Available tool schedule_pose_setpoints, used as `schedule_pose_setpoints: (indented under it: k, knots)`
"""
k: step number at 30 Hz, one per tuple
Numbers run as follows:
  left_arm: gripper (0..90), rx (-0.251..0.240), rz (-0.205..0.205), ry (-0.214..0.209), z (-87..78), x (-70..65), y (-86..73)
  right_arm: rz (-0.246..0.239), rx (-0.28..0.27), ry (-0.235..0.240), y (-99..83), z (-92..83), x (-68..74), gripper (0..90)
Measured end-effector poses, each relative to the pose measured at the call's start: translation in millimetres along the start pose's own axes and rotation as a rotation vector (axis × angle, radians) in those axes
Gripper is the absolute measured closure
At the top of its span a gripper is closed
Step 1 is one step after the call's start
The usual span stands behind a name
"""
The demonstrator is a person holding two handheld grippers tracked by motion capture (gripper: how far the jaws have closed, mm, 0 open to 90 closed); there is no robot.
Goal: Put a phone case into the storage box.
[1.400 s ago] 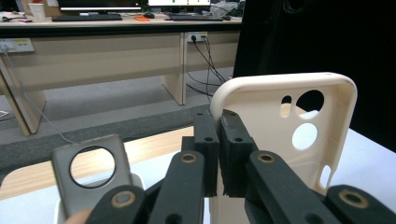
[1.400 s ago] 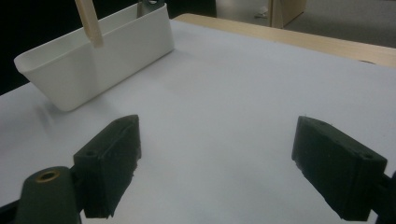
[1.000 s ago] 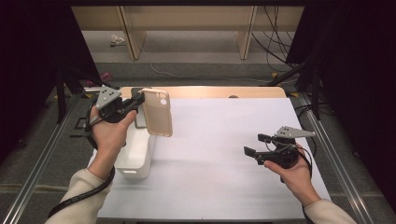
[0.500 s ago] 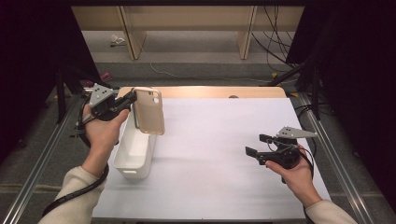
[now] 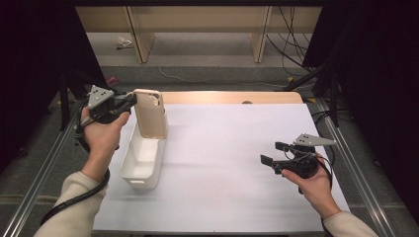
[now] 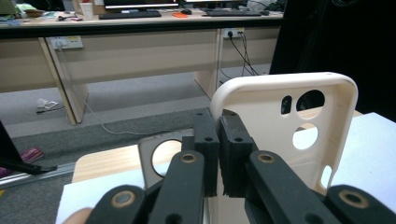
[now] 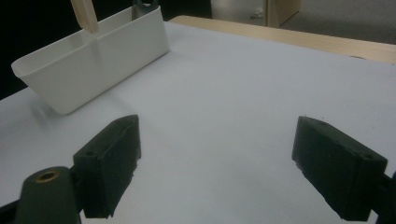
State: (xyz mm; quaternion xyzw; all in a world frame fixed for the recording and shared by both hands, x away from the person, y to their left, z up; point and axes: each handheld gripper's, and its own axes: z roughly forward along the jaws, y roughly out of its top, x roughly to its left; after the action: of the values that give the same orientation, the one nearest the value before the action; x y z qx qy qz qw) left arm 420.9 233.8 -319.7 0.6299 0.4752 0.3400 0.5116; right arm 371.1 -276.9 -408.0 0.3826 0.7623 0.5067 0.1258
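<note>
A: Left gripper (image 5: 129,101) has been carrying the phone case (image 5: 150,114) toward the table's left edge; it's now hanging upright over the white bin's (image 5: 143,158) far end.

B: Grip state?

A: Jaws are clamping the case's edge, pads pressing both sides. Clear in the left gripper view (image 6: 219,154).

B: Right side?

A: Right gripper (image 5: 276,154) is sitting near the table's right edge, jaws spread wide, holding nothing. Hasn't shifted.
</note>
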Motion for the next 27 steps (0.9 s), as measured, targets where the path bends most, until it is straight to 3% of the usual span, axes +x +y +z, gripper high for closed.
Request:
schedule_pose_setpoints:
  k: [27]
  knots:
    - [86.3,0.019,0.039,0.081,26.8,19.8,-2.3,0.006,0.001,-0.002,-0.5,-0.1,-0.8,16.4]
